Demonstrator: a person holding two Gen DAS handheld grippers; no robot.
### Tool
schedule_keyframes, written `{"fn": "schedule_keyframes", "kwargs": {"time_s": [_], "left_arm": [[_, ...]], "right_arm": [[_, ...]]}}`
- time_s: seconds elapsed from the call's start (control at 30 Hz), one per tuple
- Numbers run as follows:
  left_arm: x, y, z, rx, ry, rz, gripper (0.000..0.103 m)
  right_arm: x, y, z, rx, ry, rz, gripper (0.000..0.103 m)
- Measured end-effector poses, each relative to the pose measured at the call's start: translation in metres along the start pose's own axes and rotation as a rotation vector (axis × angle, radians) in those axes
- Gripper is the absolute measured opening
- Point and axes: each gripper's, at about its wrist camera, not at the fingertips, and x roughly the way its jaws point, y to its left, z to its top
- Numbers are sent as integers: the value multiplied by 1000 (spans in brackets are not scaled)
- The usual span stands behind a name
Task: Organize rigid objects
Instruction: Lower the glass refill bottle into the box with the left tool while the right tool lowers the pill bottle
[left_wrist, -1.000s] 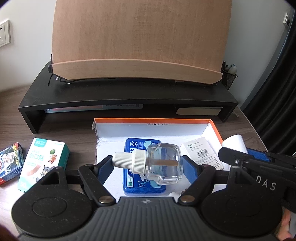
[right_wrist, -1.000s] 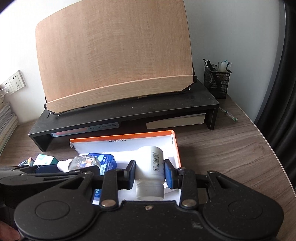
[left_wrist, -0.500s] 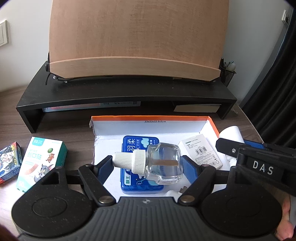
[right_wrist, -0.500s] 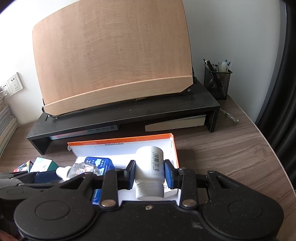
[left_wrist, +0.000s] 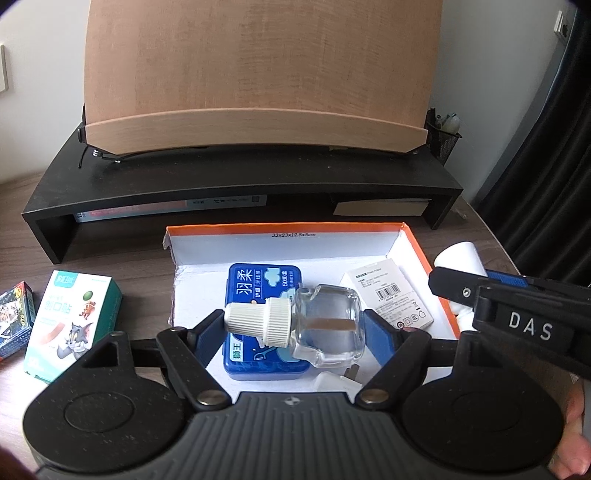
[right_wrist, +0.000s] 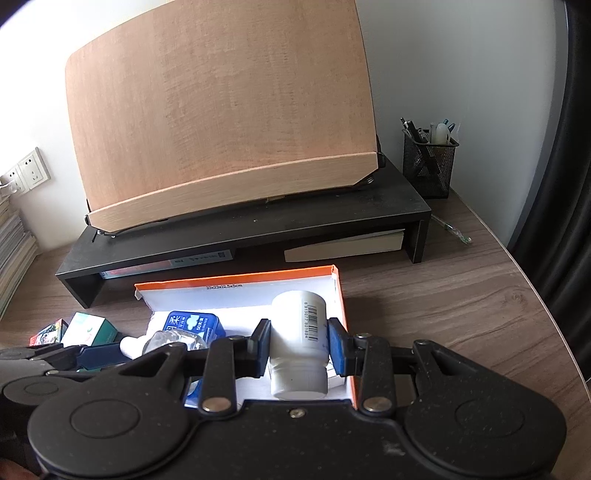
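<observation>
1. One clear glass bottle (left_wrist: 325, 326) with a white ribbed cap, lying sideways, pinched in the left tool (left_wrist: 293, 332) above the orange-rimmed box (left_wrist: 413, 243).
2. One white pill bottle (right_wrist: 299, 343), cap toward the camera, clamped by the right tool (right_wrist: 298, 350) over the box's right side.
3. Inside the box: one blue tin (left_wrist: 258, 280), one white carton (left_wrist: 388, 291).
4. Left of the box on the counter (right_wrist: 443, 295): two small cartons, a green-and-white one (left_wrist: 70, 317) and a darker one (left_wrist: 14, 317).
5. Far side: one black riser (left_wrist: 240, 177), one mesh pen holder (right_wrist: 430, 162).

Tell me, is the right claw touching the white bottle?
Touching. In the right wrist view, the right claw has both blue pads pressed against the sides of the white bottle, with no gap showing.
</observation>
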Motion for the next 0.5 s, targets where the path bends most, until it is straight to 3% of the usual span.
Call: {"fn": "schedule_keyframes", "kwargs": {"time_s": [0.5], "left_arm": [[-5,5,-1,-27,-11,31,80]], "right_arm": [[-12,-4,-9,9,-2,7,40]]}}
